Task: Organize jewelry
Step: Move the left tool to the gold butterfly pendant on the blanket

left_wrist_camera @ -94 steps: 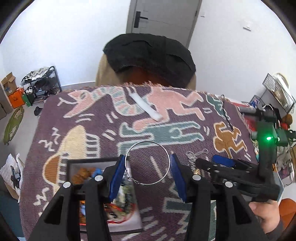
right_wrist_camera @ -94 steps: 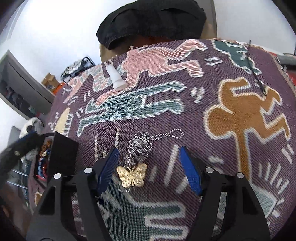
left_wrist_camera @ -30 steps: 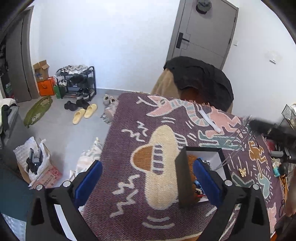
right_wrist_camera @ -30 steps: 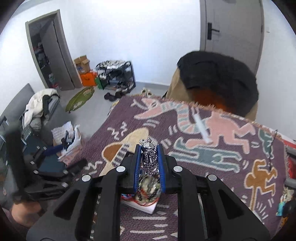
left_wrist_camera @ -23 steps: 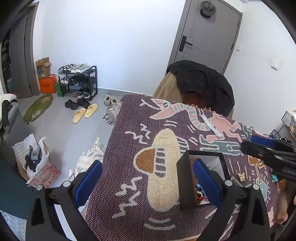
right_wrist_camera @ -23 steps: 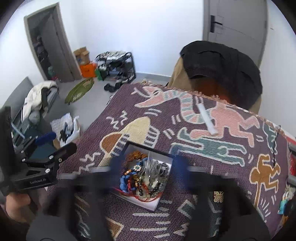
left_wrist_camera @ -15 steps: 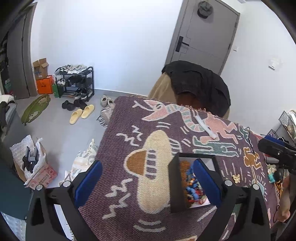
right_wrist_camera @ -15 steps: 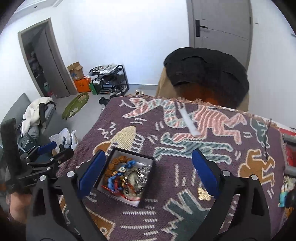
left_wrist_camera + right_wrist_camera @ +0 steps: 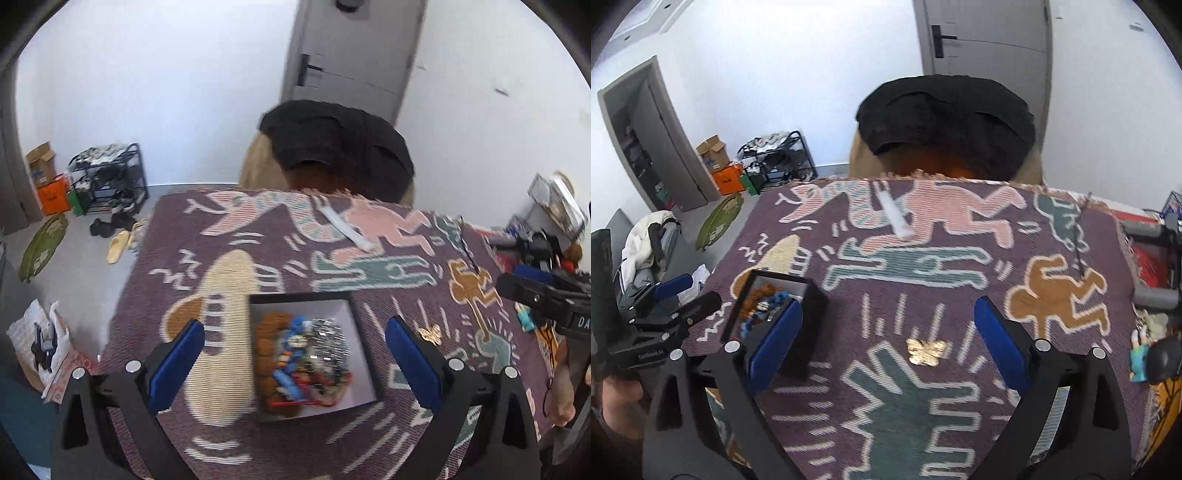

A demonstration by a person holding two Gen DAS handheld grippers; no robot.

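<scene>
Now we held our right claw [image 9: 888, 341] wide open and empty over the gold butterfly [image 9: 927, 352] on the worktop, our left claw [image 9: 294, 354] open above the black box [image 9: 360, 325].

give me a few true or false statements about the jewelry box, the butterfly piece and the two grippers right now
1. The gold butterfly brooch lies on the patterned woven cloth, outside the box. True.
2. The black square jewelry box is empty. False: it holds a heap of beads and silver pieces.
3. The right gripper is clamped on a silver chain. False: its fingers stand wide apart with nothing between them, the brooch lying on the cloth below.
4. The left gripper is open, with the box seen between its fingers. True.
5. A white flat strip lies inside the box. False: it lies on the cloth toward the far edge.
</scene>
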